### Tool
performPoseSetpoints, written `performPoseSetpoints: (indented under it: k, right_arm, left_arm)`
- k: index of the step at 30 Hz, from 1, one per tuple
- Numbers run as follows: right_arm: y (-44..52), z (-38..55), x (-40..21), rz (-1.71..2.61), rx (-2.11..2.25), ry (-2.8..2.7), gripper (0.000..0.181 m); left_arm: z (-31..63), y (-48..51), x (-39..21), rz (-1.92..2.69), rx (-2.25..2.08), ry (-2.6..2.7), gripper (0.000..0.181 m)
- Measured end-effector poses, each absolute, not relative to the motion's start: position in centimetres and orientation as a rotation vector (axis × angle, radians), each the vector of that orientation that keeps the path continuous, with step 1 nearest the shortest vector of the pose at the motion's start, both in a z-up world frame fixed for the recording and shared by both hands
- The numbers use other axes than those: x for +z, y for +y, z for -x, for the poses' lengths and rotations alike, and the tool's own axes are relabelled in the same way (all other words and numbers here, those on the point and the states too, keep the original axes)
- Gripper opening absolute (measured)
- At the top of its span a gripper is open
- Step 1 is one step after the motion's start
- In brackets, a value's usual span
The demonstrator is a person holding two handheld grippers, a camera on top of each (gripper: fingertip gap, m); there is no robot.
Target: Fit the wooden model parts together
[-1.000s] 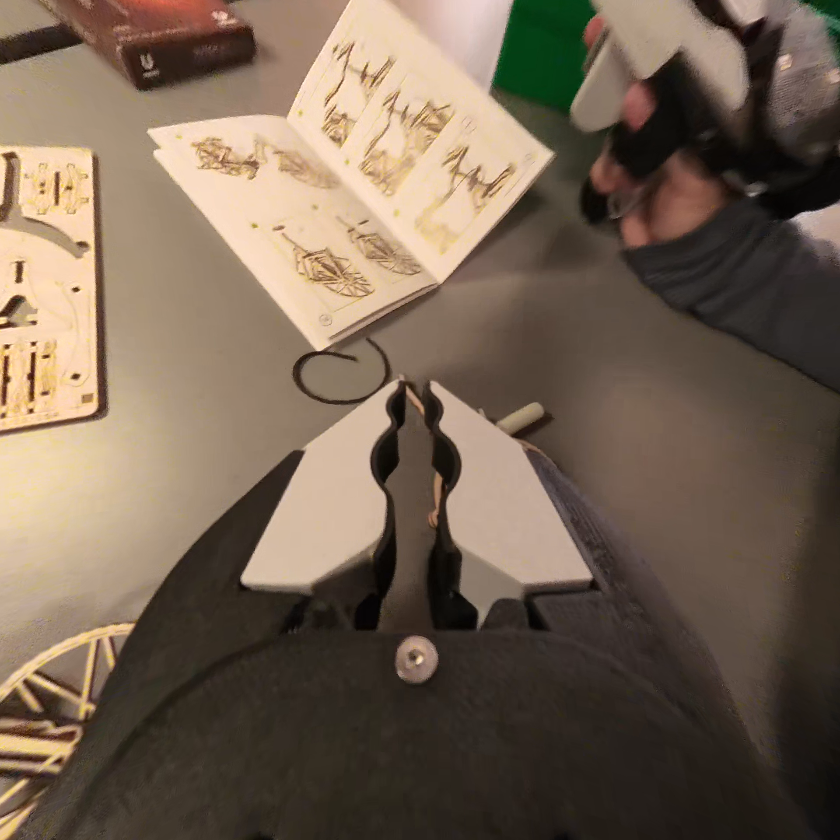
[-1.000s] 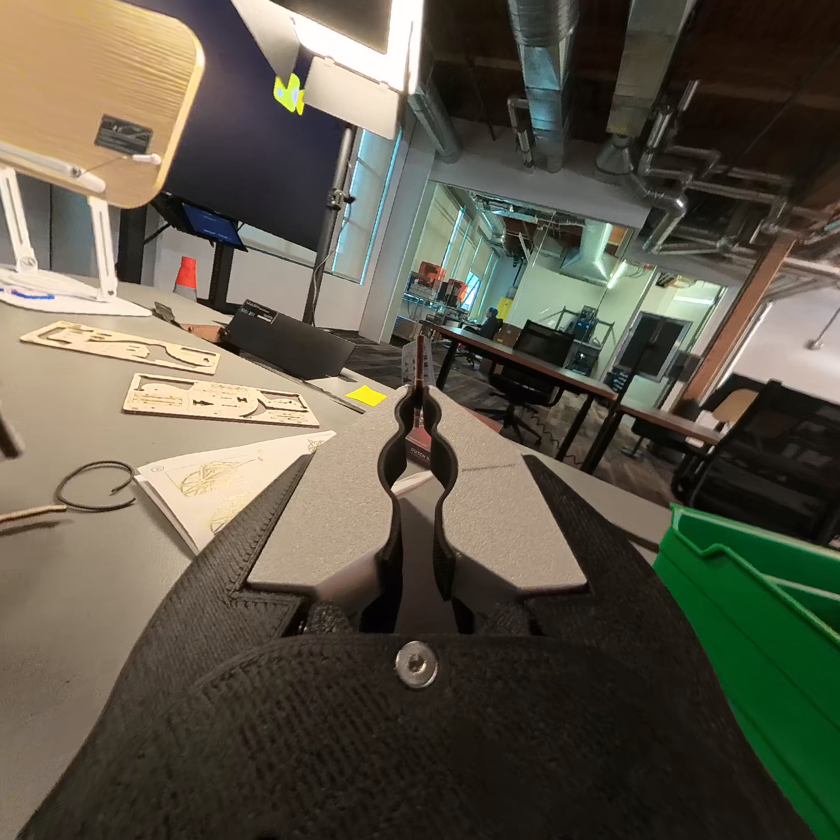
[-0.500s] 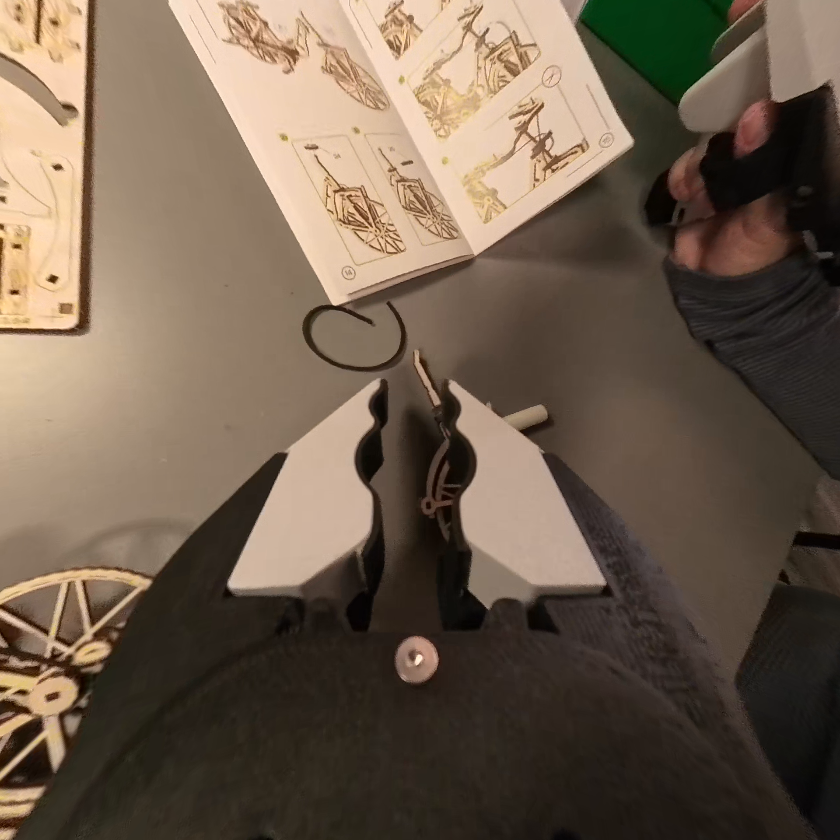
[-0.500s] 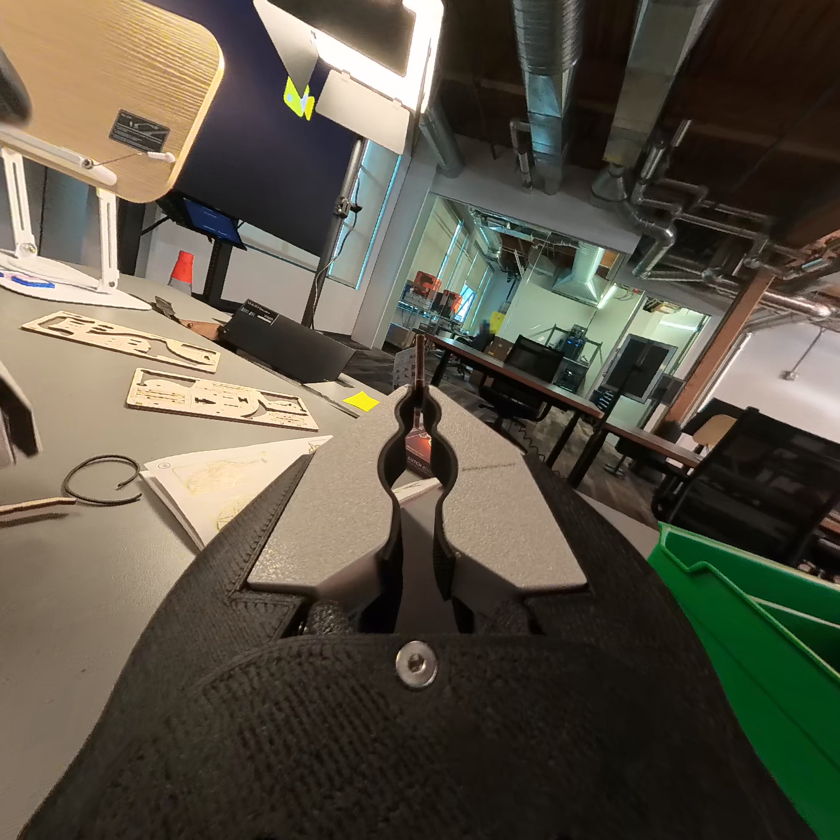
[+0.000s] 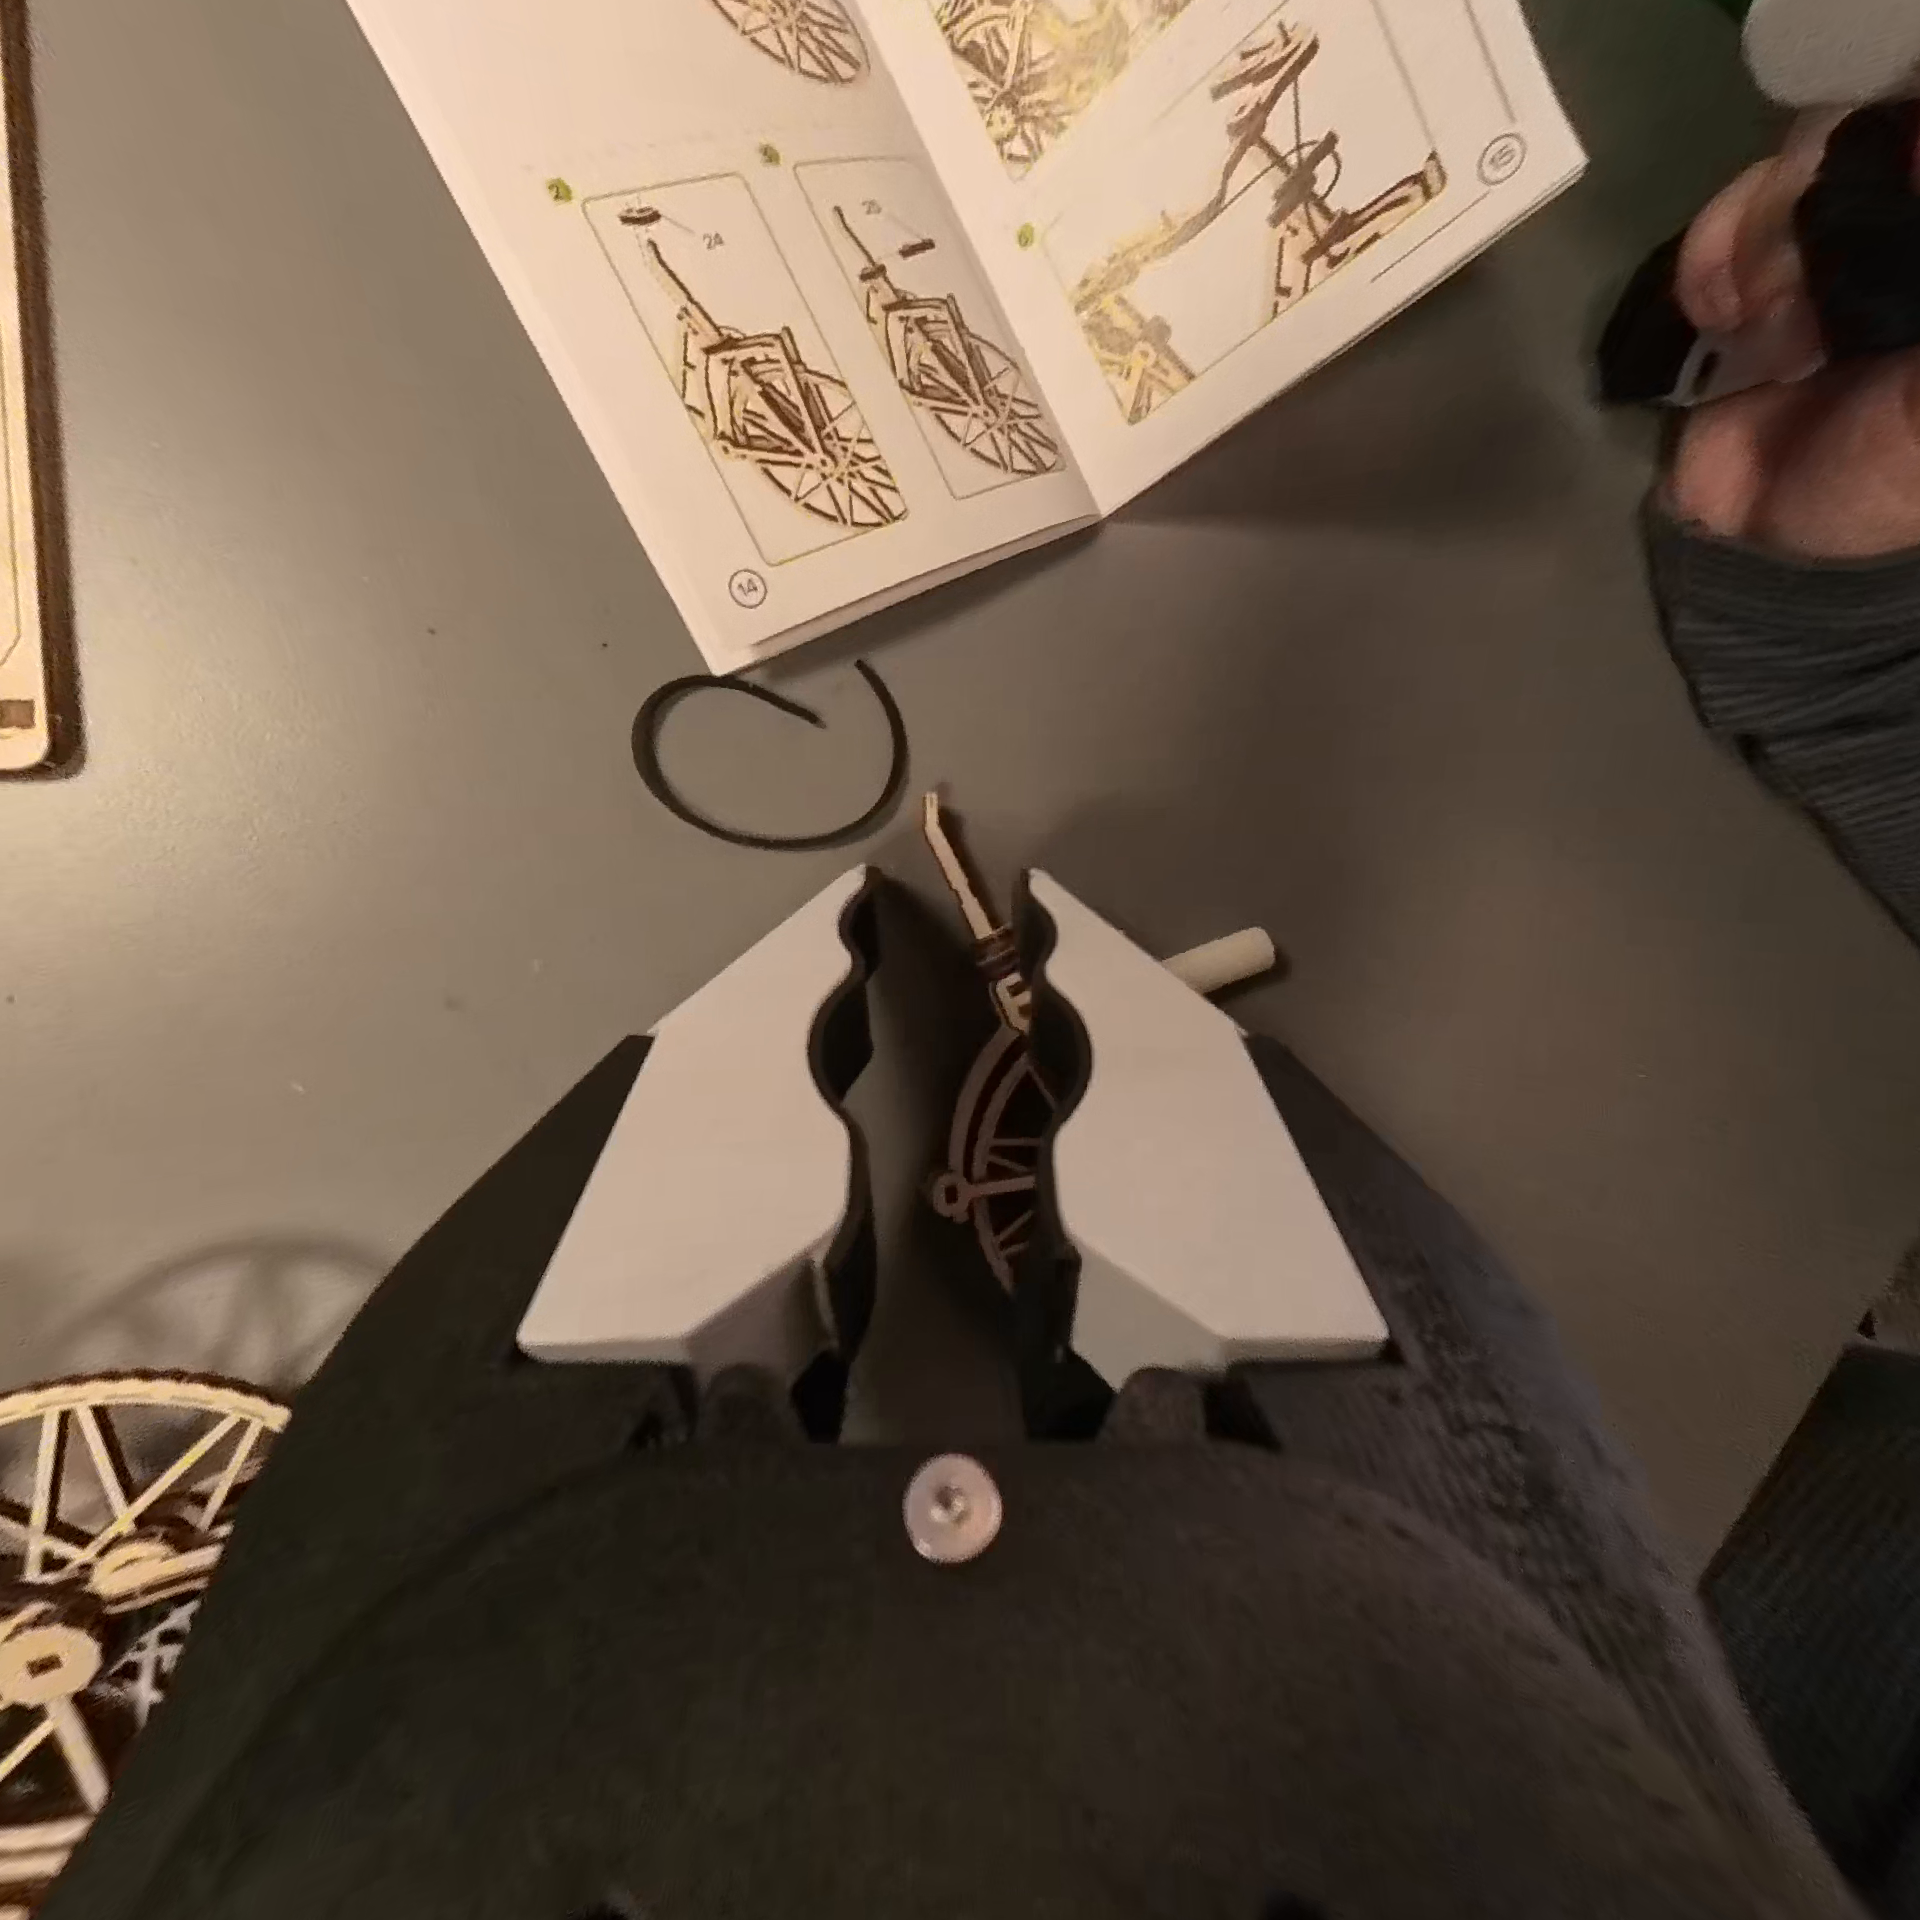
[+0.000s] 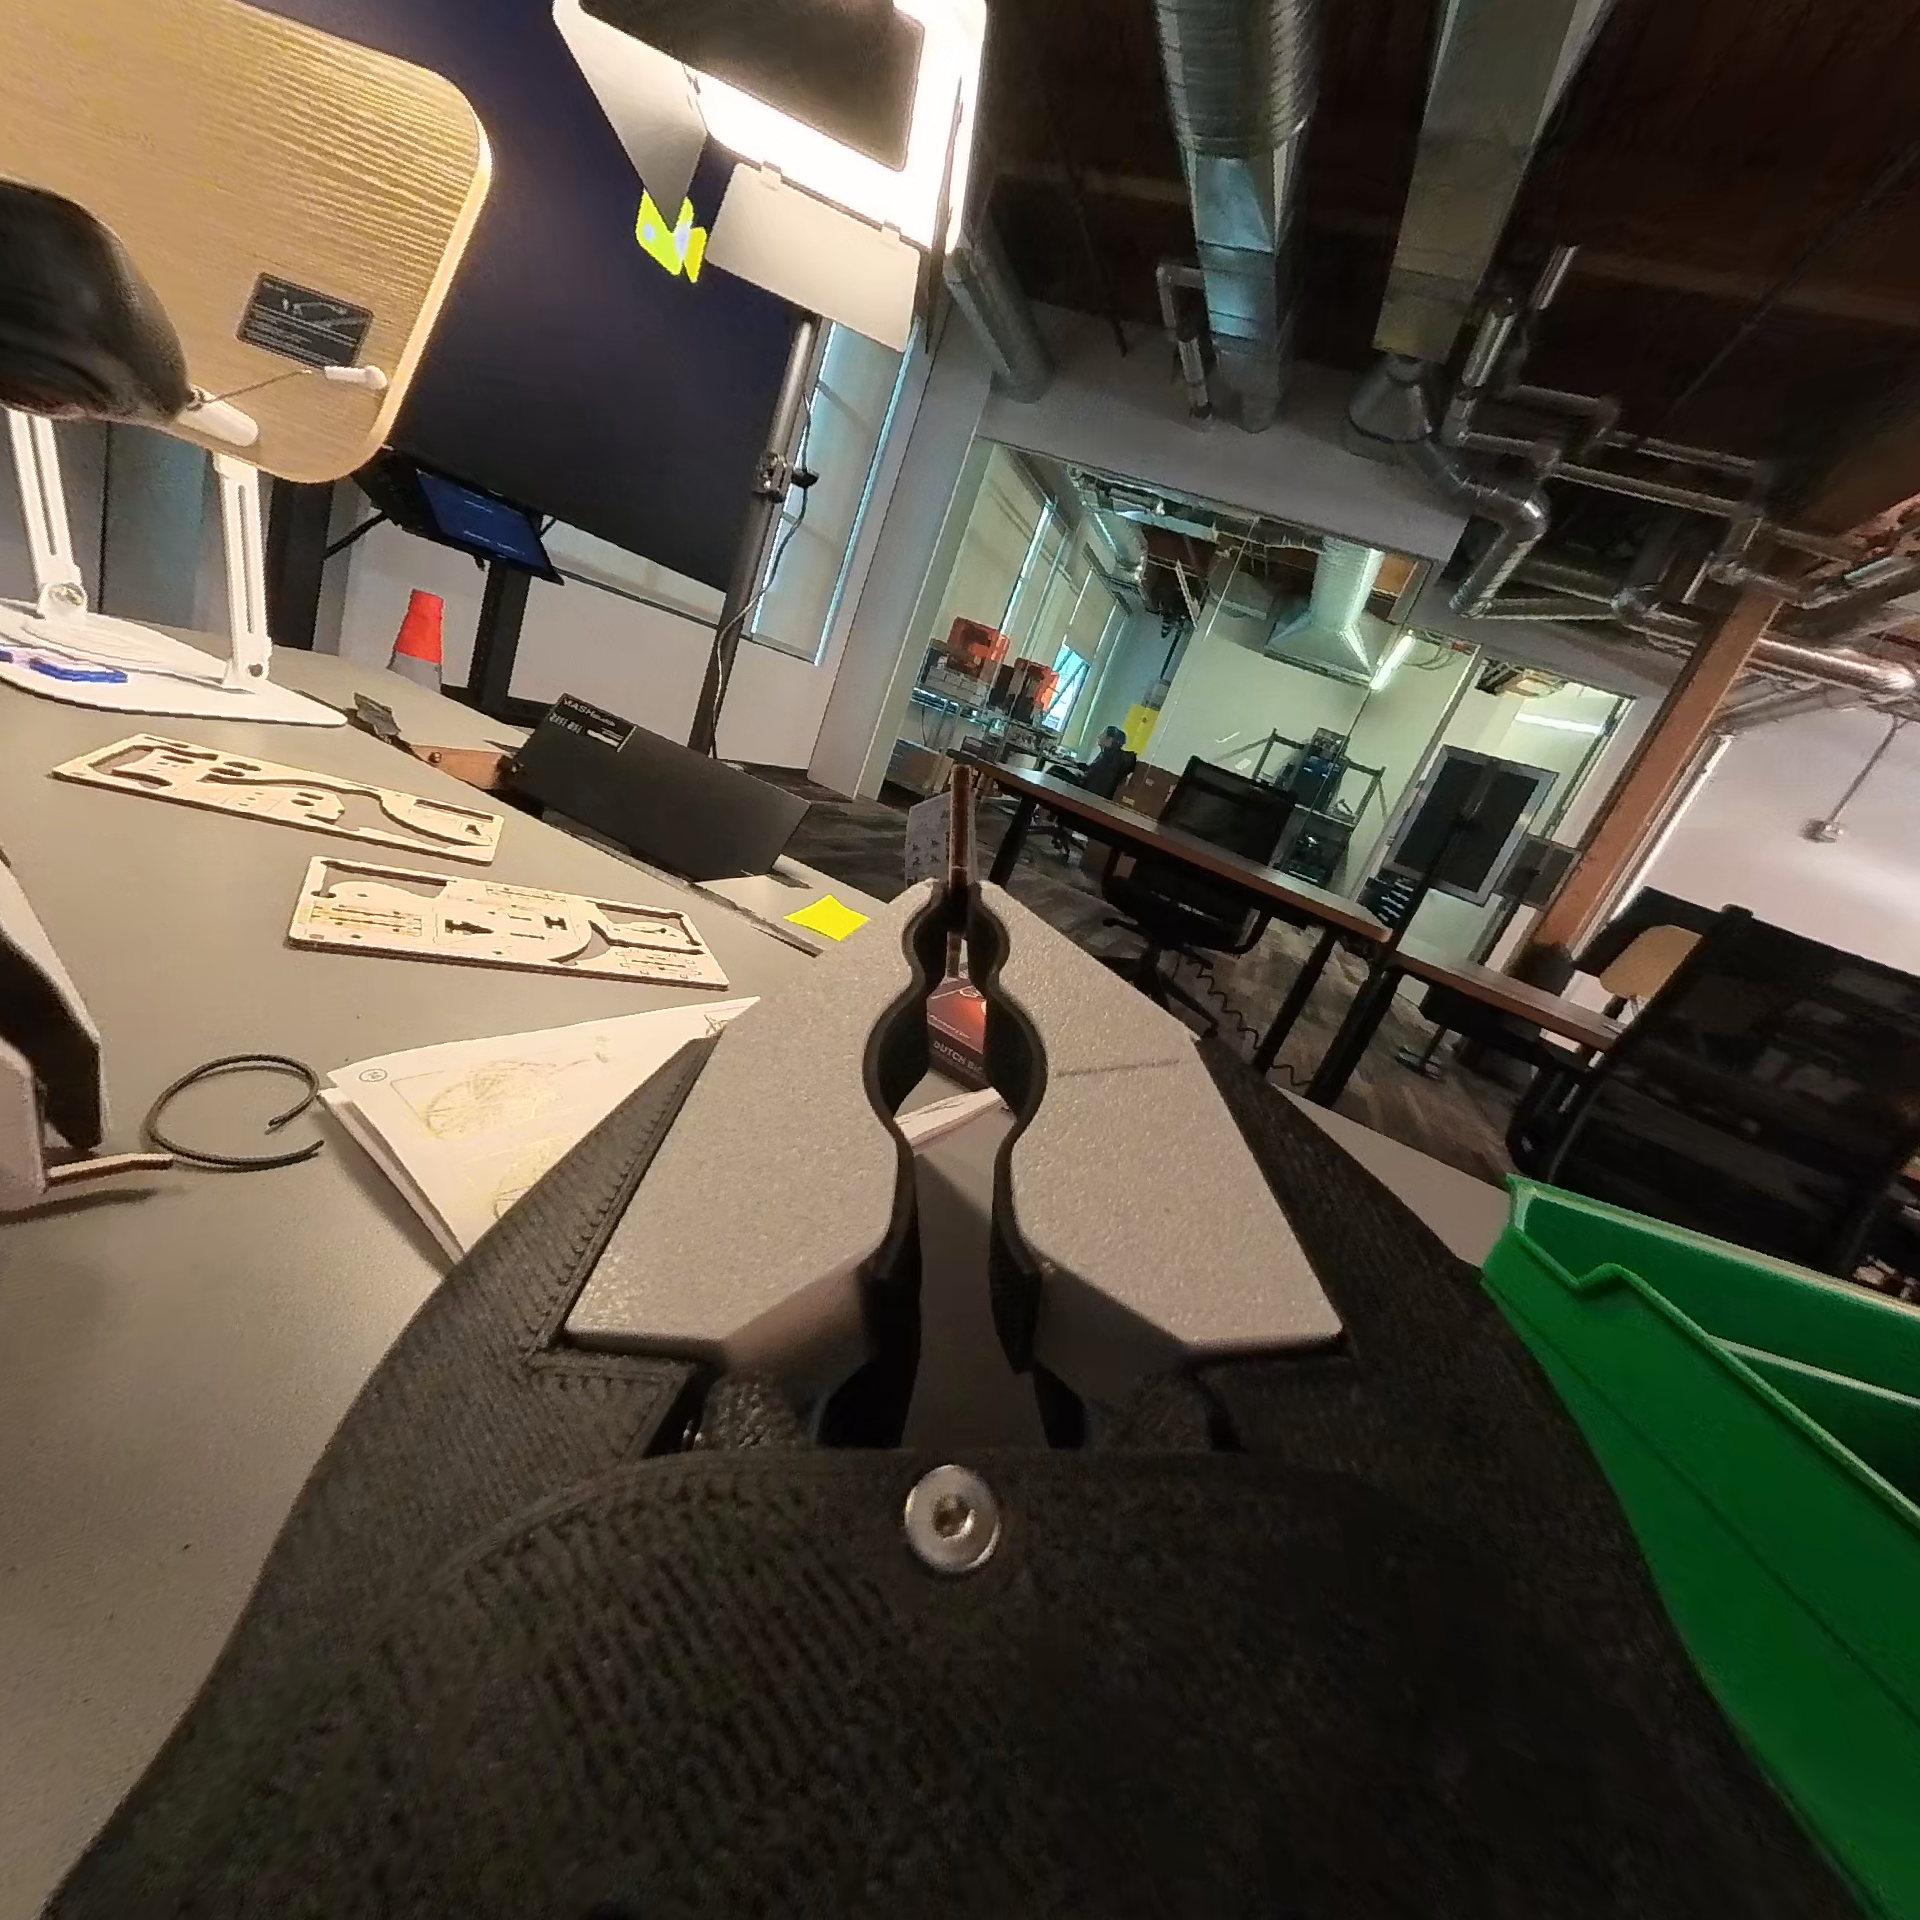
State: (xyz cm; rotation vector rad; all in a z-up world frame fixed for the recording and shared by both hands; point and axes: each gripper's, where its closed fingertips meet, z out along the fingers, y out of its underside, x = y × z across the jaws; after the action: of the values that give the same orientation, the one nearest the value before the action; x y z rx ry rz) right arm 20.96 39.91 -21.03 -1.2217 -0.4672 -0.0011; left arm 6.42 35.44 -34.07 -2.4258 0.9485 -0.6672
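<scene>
Left gripper point(image 5: 948, 883): my jaws stand parted over the grey worktop point(image 5: 312, 987). Between them a pale laser-cut wooden wheel-and-stem assembly point(image 5: 992, 1101) leans against the right jaw's inner face, free of the left one; not gripped, as far as I can judge. Its long axis runs forward along my fingers, thin stem tip pointing out past the jaws.

Right gripper point(image 6: 956, 896): my jaws are pinched closed on a thin dark-edged wooden strip point(image 6: 958, 831), standing upright out of the tips, raised above the worktop.

Governing relation: the assembly lies to the right gripper's left, low on the worktop; the strip must travel down and leftward to meet the stem tip. The left gripper is nearer the assembly.

Just ahead of the left jaws: a black open wire ring point(image 5: 764, 758). Beyond it: an open white instruction booklet point(image 5: 935, 260). Right of the jaws: a short cream dowel point(image 5: 1226, 954). Lower left: a spoked wooden wheel point(image 5: 94, 1538). Farther off: flat plywood part sheets point(image 6: 499, 920); a green plastic bin point(image 6: 1745, 1455).
</scene>
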Motion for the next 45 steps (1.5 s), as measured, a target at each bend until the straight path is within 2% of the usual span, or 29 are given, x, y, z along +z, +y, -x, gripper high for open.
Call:
performPoseSetpoints:
  k: [4,23,30,37,45]
  right_arm:
    - [39.9,-21.0,-21.0,1.220,0.000,-0.465,0.000]
    - [40.0,-21.0,-21.1,1.229,0.012,-0.464,0.000]
    - [40.2,-21.1,-21.3,1.238,0.019,-0.460,0.000]
    - [40.2,-21.0,-21.4,1.242,0.023,-0.459,0.000]
    - [40.2,-21.2,-21.3,1.240,0.018,-0.448,0.000]
  left_arm:
    - [-6.6,35.1,-34.3,2.442,-0.652,0.997,0.009]
    - [-6.2,35.2,-33.4,2.390,-0.833,0.966,0.002]
    - [-6.5,36.3,-29.1,2.177,-1.110,0.801,0.002]
    - [-5.7,37.5,-26.4,2.018,-1.143,0.705,0.002]
    - [-7.6,35.3,-24.3,1.752,-1.113,0.928,0.002]
